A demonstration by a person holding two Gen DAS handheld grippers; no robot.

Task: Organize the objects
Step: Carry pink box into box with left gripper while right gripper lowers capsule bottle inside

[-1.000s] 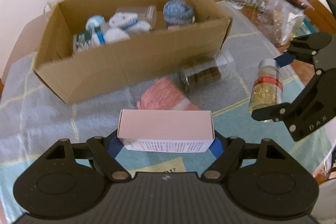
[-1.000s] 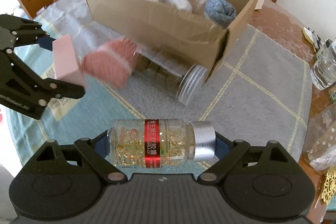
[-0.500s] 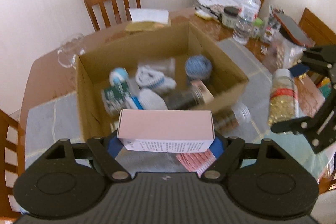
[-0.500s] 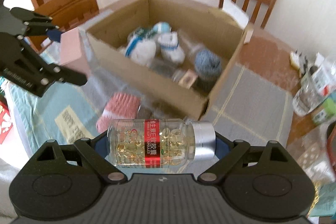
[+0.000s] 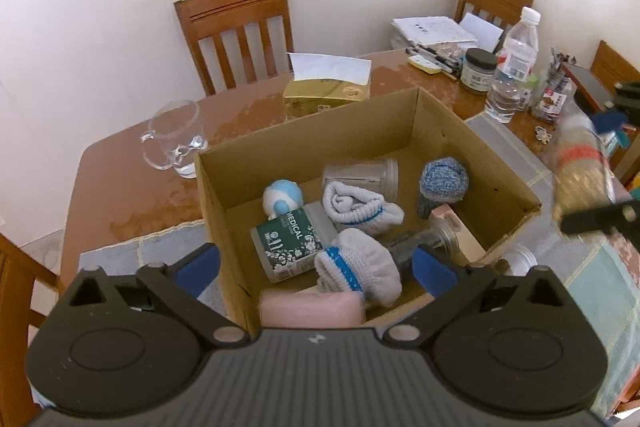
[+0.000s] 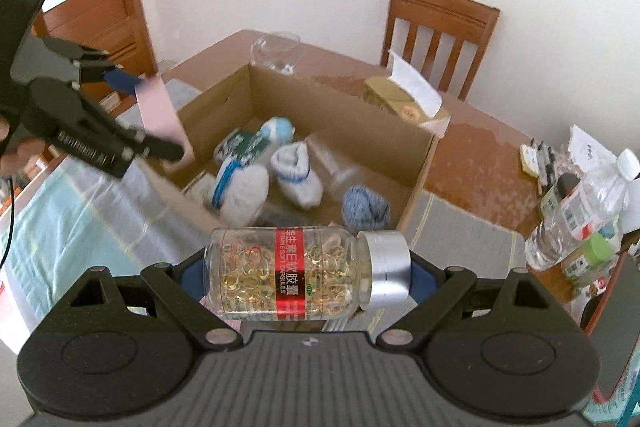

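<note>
My left gripper (image 5: 316,265) hangs over the near end of the open cardboard box (image 5: 320,131). Its jaws are opening, and the blue pads stand wide apart. The pink carton (image 5: 312,307) is blurred and low between them, with no pad pressing on it. In the right wrist view the left gripper (image 6: 148,115) is over the box's left wall, the pink carton (image 6: 158,111) by its fingers. My right gripper (image 6: 308,275) is shut on a clear capsule bottle (image 6: 296,275) with a red label and silver cap. It holds the bottle sideways, above the cloth in front of the box (image 6: 340,107).
Inside the box lie rolled white socks (image 5: 360,207), a green medical bottle (image 5: 288,239), a blue knit ball (image 5: 444,179) and a clear jar (image 5: 360,175). A glass mug (image 5: 174,141), a tissue box (image 5: 324,87) and a water bottle (image 5: 512,67) stand behind. Another jar (image 5: 516,261) lies outside.
Both grippers rose and came over the box, now seen from above. The left jaws spread and the pink carton slipped down out of the pads. The right still grips the capsule bottle.
</note>
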